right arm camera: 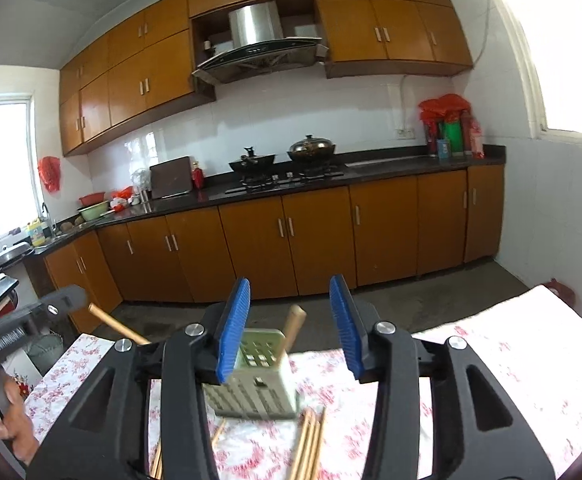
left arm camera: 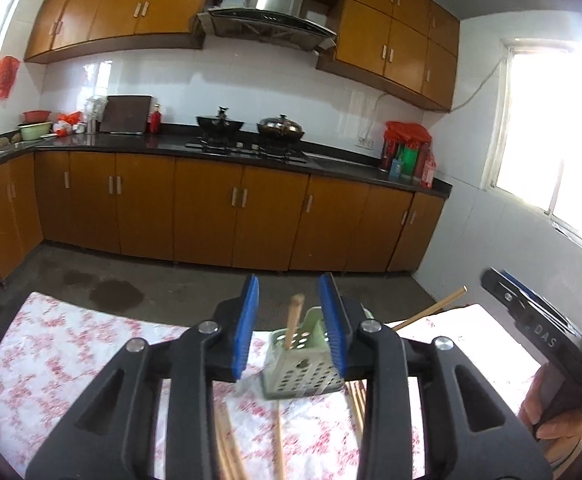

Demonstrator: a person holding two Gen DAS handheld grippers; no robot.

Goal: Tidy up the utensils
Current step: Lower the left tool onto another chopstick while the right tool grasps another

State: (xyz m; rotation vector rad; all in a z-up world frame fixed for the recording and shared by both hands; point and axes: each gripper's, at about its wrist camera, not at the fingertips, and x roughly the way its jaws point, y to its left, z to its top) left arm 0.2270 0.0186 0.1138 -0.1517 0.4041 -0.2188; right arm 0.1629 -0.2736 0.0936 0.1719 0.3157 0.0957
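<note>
I've got both claws over the table w/ the pink-flowered white cloth (left arm camera: 71, 344), pointing at the pale green perforated plastic utensil holder (left arm camera: 303, 372) that stands upright near the far edge, roughly mid-table. My left gripper (left arm camera: 293, 328) has its blue pads apart w/ nothing pressed between them; the holder only shows through the gap, further off. Same for my right gripper (right arm camera: 291, 328): pads apart, empty, holder seen past them. One wooden chopstick (left arm camera: 294, 320) already stands in the holder, leaning on the rim, which I take as the reason the holder sits upright & central: it's the drop target both hands can reach. Another wooden stick (left arm camera: 431, 310) pokes up at an angle beside the holder on the right hand's side; can't tell what it rests on. The loose bamboo chopsticks (right arm camera: 309, 444) lie flat on the cloth just in front of the holder, some under the left claw too, partly hidden by the black jaw arms. My read: early in the job, most sticks still on the table; both claws are parted & low prob. to pinch a stick each. Thin, round, flat on soft cloth, so they could roll or slip.
</note>
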